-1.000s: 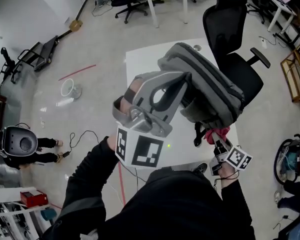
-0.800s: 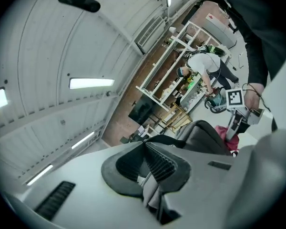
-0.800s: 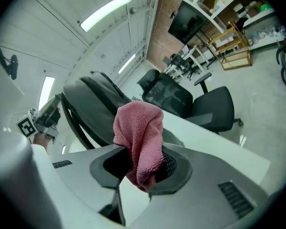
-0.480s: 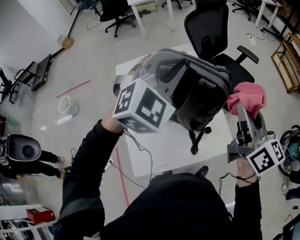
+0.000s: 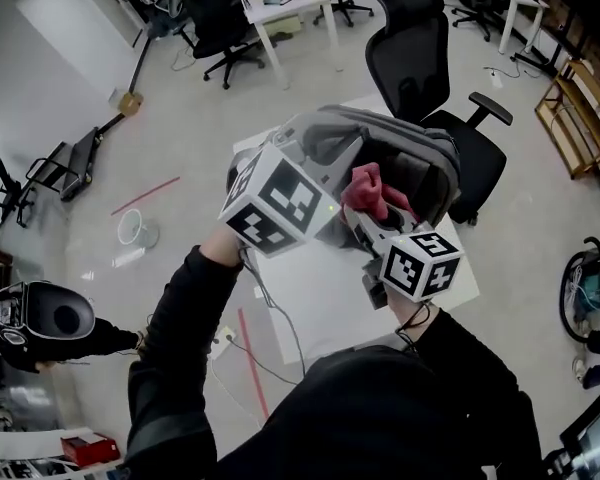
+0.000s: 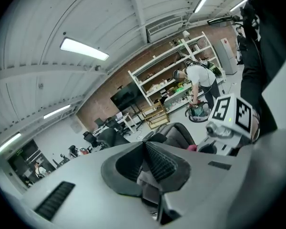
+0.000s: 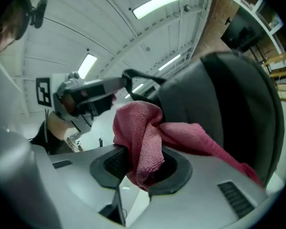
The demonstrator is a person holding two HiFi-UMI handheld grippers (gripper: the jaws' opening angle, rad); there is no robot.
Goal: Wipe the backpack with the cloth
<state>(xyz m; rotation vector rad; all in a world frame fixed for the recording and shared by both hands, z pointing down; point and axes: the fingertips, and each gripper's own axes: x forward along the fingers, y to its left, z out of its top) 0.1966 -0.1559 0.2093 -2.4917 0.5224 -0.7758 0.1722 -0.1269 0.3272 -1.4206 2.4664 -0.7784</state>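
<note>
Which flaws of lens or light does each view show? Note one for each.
Head view: wide-angle bending curves the floor near the edges. Left gripper view: heavy fisheye, black corners, the ceiling lamp blown out to white. Right gripper view: the cloth in the right gripper is sharp, the backpack behind it lies in deep shadow.

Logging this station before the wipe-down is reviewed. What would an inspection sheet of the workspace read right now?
Surface: white square table, bare where visible.
Job's things: grey fabric backpack over the table; pink terry cloth against its dark panel.
Clutter: nothing seen on the table.
Grippers: left gripper shut on the backpack's handle; right gripper shut on the cloth.
Cables: thin cable hanging from the left gripper.
Surroundings: black office chair, red floor tape.
</note>
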